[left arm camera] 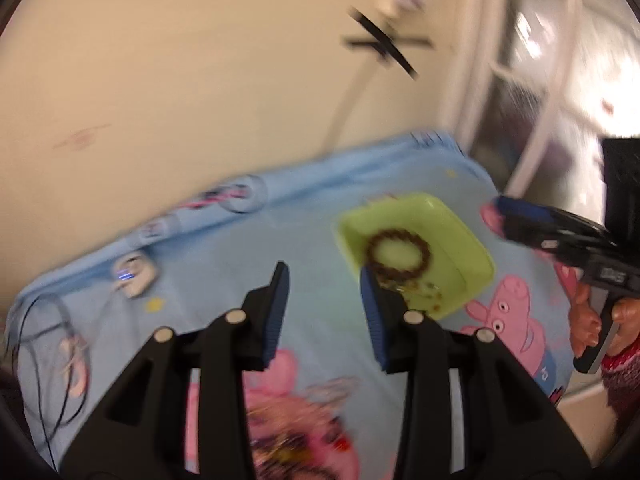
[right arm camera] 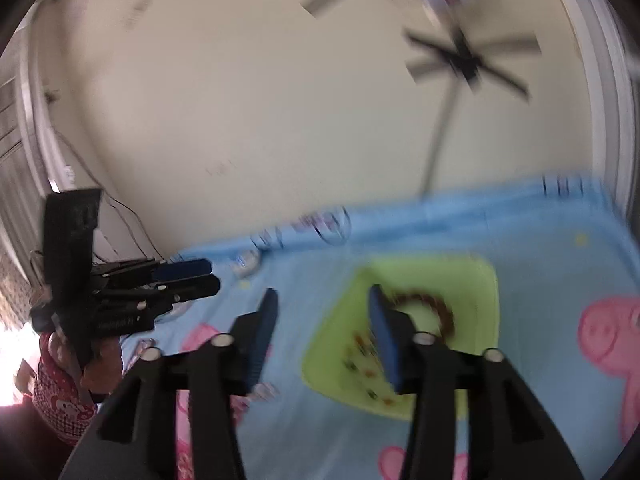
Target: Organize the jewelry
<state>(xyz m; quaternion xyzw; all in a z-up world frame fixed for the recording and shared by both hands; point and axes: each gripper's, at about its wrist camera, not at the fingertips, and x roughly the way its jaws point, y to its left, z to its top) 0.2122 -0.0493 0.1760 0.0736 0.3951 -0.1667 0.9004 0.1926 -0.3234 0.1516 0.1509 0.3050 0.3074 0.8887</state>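
Both frames are motion-blurred. A green tray [left arm camera: 472, 256] rests on a blue cartoon-print cloth [left arm camera: 224, 256], towards its far right. In the tray lies a brown beaded bracelet [left arm camera: 400, 254], with small coloured beads [right arm camera: 366, 364] loose near it. The left gripper [left arm camera: 324, 312] hovers near the tray, jaws parted, nothing between them. The right gripper [right arm camera: 324, 332] stands likewise parted and empty above the tray's left edge.

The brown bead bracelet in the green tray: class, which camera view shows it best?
The left wrist view: the brown bead bracelet shows almost whole in the green tray. In the right wrist view a finger hides its left part and blur smears it.
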